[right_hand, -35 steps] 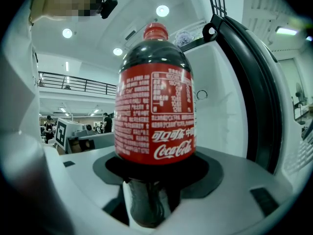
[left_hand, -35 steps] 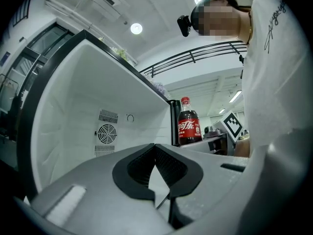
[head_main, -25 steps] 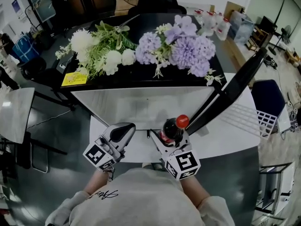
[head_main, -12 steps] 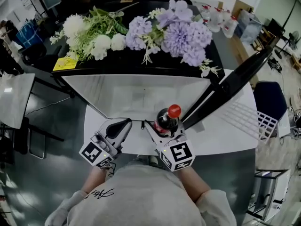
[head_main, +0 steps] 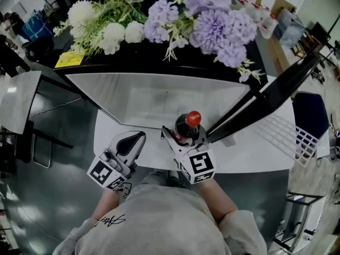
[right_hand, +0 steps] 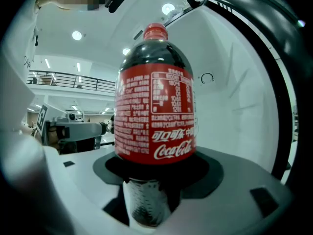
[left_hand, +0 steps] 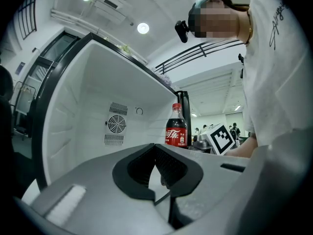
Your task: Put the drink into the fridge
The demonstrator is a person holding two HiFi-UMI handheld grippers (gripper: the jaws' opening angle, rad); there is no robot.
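My right claw (head_main: 182,138), clenched on the cola bottle (head_main: 189,122), has edged up-frame toward the open fridge (head_main: 154,102), so placement looks near; left claw (head_main: 135,139) stays closed and empty

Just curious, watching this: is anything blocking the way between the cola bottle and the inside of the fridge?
Nothing visible does. The door stands open on the right, the fridge interior ahead of the cola bottle looks bare, and the left gripper sits off to its left.
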